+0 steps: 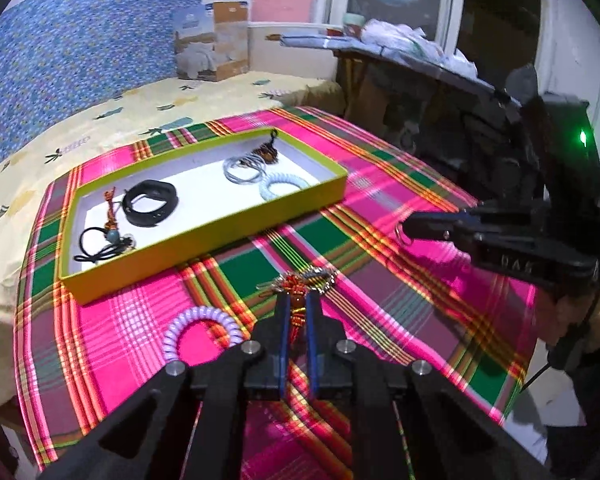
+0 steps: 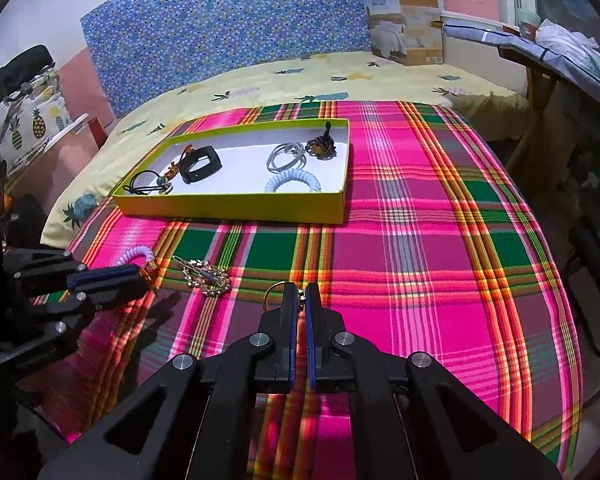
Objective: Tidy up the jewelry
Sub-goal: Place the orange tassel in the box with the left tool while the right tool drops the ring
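Observation:
A yellow-green tray (image 1: 204, 236) (image 2: 228, 210) on the plaid cloth holds a black band (image 1: 150, 202), grey rings (image 1: 242, 170), a pale blue coil tie (image 1: 282, 188), a brown beaded piece (image 1: 268, 152) and a black cord with a bead (image 1: 100, 246). My left gripper (image 1: 299, 300) (image 2: 138, 276) is shut on an orange-red braided cord (image 1: 298, 312). A gold chain (image 2: 204, 276) (image 1: 320, 280) lies just beyond it. A lilac coil tie (image 1: 202, 330) (image 2: 138, 256) lies beside it. My right gripper (image 2: 301, 294) (image 1: 410, 226) is shut on a small metal ring (image 2: 274, 294) (image 1: 402, 234).
The plaid cloth (image 2: 420, 240) covers a bed with a yellow pineapple sheet (image 2: 300, 76). A cardboard box (image 2: 408, 24) stands at the back. A dark table (image 2: 560, 80) with cloths stands to the right. A pineapple-print bag (image 2: 28, 120) sits at the left.

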`<act>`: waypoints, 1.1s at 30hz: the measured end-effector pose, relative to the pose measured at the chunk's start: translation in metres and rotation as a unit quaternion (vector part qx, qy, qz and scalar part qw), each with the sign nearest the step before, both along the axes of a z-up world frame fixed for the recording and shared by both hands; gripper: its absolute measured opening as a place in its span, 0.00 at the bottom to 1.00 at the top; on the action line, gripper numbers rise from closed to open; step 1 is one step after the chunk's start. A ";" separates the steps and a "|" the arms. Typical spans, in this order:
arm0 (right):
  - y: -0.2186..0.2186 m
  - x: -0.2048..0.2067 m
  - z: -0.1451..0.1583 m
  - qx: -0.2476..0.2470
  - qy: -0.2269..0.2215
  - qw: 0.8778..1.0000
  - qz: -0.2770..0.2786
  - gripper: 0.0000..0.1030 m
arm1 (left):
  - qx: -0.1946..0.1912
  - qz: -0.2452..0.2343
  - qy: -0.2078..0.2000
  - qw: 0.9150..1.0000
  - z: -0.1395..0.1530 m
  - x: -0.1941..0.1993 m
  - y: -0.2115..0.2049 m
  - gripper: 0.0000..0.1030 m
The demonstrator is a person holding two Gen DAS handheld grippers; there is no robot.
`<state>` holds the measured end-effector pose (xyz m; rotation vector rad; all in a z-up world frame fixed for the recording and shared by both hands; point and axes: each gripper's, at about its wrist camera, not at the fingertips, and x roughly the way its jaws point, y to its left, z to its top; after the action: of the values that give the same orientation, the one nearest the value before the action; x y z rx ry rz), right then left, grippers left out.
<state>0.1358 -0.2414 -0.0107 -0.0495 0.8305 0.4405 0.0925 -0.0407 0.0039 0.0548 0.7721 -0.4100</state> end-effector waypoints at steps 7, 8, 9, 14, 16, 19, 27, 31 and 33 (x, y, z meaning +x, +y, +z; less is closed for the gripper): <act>0.006 0.004 0.016 0.004 -0.015 1.000 0.009 0.03 | -0.025 0.023 -0.017 0.999 0.026 0.008 0.017 0.07; 0.008 0.006 0.019 0.004 -0.019 1.000 0.011 0.03 | -0.026 0.026 -0.020 0.999 0.030 0.011 0.020 0.07; 0.009 0.007 0.022 0.005 -0.022 1.000 0.013 0.03 | -0.027 0.028 -0.022 0.999 0.034 0.013 0.022 0.07; 0.017 0.019 0.037 0.014 -0.036 0.999 0.025 0.03 | -0.022 0.040 -0.031 0.998 0.046 0.030 0.029 0.07; 0.019 0.024 0.041 0.019 -0.038 0.999 0.029 0.03 | -0.020 0.044 -0.032 0.998 0.049 0.039 0.032 0.07; 0.025 0.035 0.045 0.024 -0.040 0.998 0.036 0.03 | -0.017 0.050 -0.032 0.998 0.050 0.052 0.035 0.07; 0.040 0.076 0.041 0.019 -0.031 0.999 0.040 0.03 | -0.003 0.067 -0.019 0.998 0.041 0.091 0.044 0.07; 0.049 0.098 0.025 0.001 -0.012 0.999 0.041 0.03 | 0.003 0.074 -0.002 0.997 0.026 0.108 0.049 0.07; 0.052 0.106 0.016 -0.008 -0.001 0.999 0.041 0.03 | 0.004 0.076 0.007 0.997 0.018 0.113 0.050 0.07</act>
<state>0.2421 -0.1893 0.0056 -0.0985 0.8311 0.5108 0.2052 0.0096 0.0217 0.0018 0.7856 -0.2632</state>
